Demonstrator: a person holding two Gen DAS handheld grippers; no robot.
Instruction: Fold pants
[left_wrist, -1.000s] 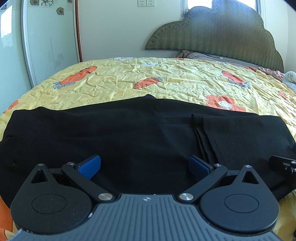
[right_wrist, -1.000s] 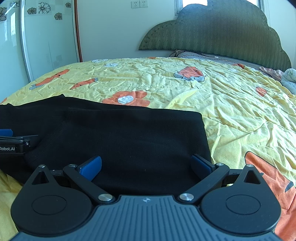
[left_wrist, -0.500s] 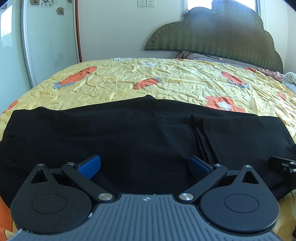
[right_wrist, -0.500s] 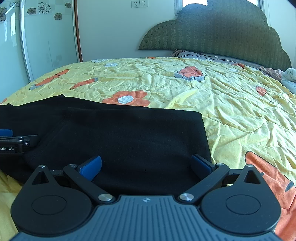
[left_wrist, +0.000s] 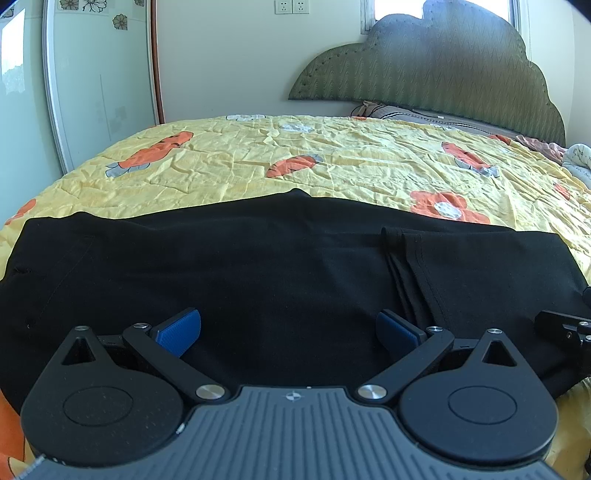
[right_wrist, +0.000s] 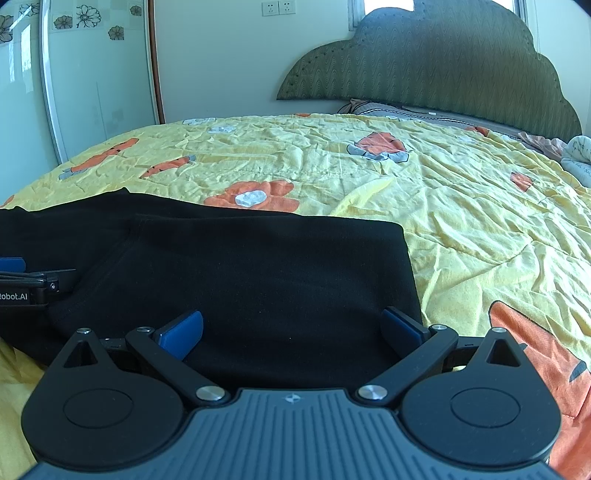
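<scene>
Left wrist view: bed (left_wrist: 332, 162) under yellow quilt, black pants (left_wrist: 258, 266) lying flat along near edge, already doubled, hem layers stacked at right. Soft, limp, light; likely to sag and slide. Best pinched at near edge through all layers. Left gripper (left_wrist: 288, 328) and right gripper (right_wrist: 291, 328): jaws spread wide, gripping nothing.

The pants' (left_wrist: 280, 280) near edge hides behind the gripper body; wall sockets (left_wrist: 291, 6) are cropped.
</scene>
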